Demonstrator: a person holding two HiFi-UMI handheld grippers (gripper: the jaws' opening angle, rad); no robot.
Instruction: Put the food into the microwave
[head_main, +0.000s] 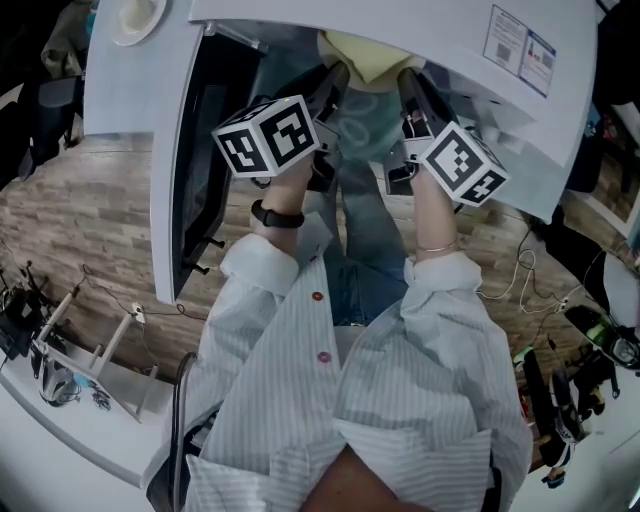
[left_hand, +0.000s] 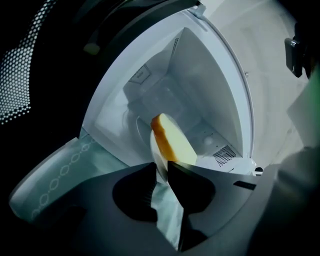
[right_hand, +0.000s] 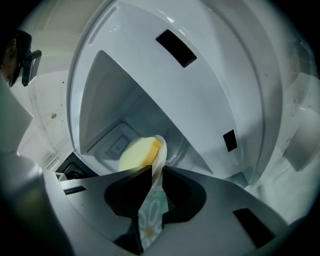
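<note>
A slice of yellow cake with an orange crust (left_hand: 170, 142) (right_hand: 137, 155) lies on a pale teal patterned plate (right_hand: 152, 210) (head_main: 365, 125). I hold the plate by opposite edges. My left gripper (left_hand: 160, 167) (head_main: 330, 85) is shut on the plate's left rim (left_hand: 156, 152), and my right gripper (right_hand: 156, 167) (head_main: 410, 85) is shut on its right rim. The plate hangs at the mouth of the white microwave (left_hand: 190, 80) (right_hand: 130, 100), and the cake points into the lit cavity. The microwave's top hides the jaw tips in the head view.
The microwave's dark door (head_main: 195, 160) stands open to the left. A white dish (head_main: 135, 18) sits on the microwave's top, which also bears a printed label (head_main: 518, 45). A white rack (head_main: 90, 360) and cables (head_main: 580, 400) lie at the sides on the floor.
</note>
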